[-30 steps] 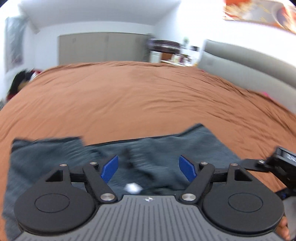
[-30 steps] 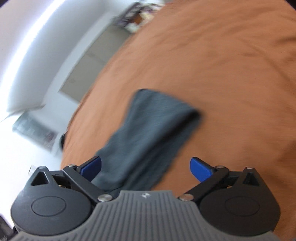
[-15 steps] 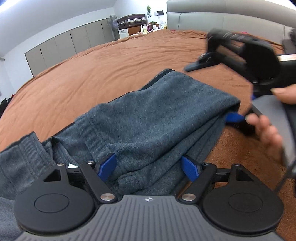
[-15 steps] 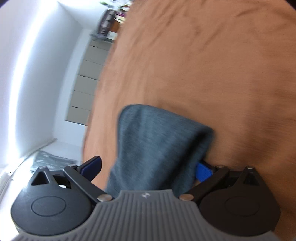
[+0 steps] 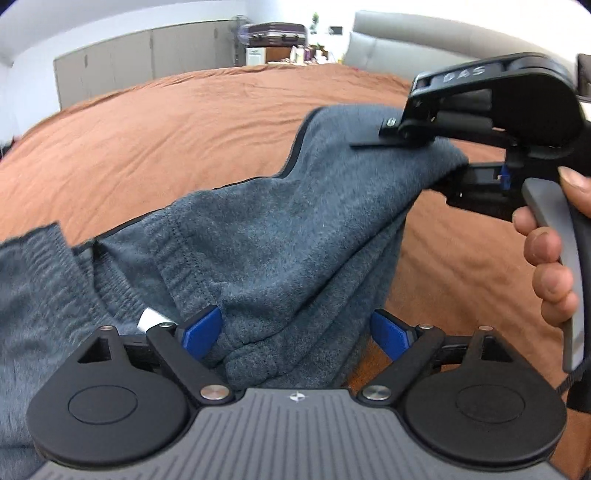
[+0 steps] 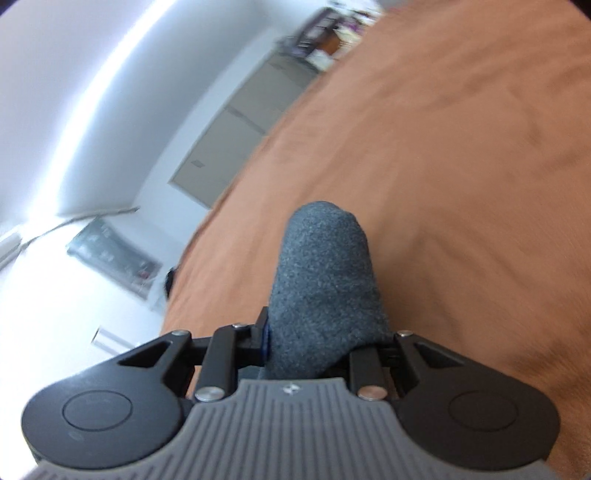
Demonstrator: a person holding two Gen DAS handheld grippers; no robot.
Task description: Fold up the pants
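Observation:
Grey fleece pants (image 5: 280,243) lie bunched on the brown bedspread (image 5: 184,122), the elastic waistband at the left. My left gripper (image 5: 295,332) is open, its blue pads on either side of a fold of the fabric at the near edge. My right gripper (image 6: 325,339) is shut on a corner of the pants (image 6: 325,280) and holds it up off the bed. In the left wrist view the right gripper (image 5: 491,173) is at the upper right, with the pants' corner draped from it.
The bedspread (image 6: 461,166) stretches far and right. A grey headboard (image 5: 424,40) stands at the back right. Grey wardrobes (image 5: 147,62) and a suitcase (image 5: 273,31) on a cabinet line the far wall.
My right gripper has closed on the pants' corner and lifted it. The left gripper has stayed open around the near fold, with the fabric drawn up to the right.

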